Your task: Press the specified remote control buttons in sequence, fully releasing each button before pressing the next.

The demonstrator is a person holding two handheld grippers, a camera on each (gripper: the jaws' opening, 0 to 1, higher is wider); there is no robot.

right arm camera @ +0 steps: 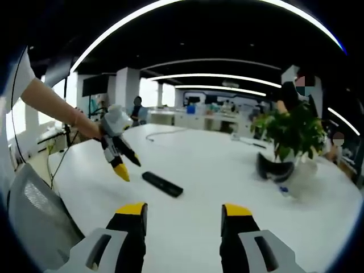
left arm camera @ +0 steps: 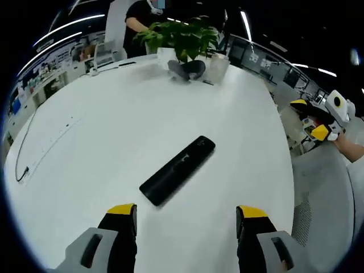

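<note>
A long black remote control [left arm camera: 177, 169] lies flat and slantwise on the white round table [left arm camera: 114, 131]. My left gripper [left arm camera: 186, 213] hangs open just short of its near end, with nothing between the jaws. In the right gripper view the remote [right arm camera: 162, 183] rests ahead and a little left of my open, empty right gripper [right arm camera: 183, 210]. The left gripper [right arm camera: 129, 169], held by a hand, hovers over the table just left of the remote, yellow tips pointing down. The right gripper [left arm camera: 310, 118] shows off the table's right edge, jaws apart.
A potted green plant [left arm camera: 182, 37] and a dark headset-like object [left arm camera: 186, 68] stand at the table's far side, also seen as the plant [right arm camera: 293, 133]. A thin cable [left arm camera: 23, 165] runs along the left edge. A grey mesh chair [left arm camera: 324, 199] stands beside the table. A person [left arm camera: 142, 17] is behind the plant.
</note>
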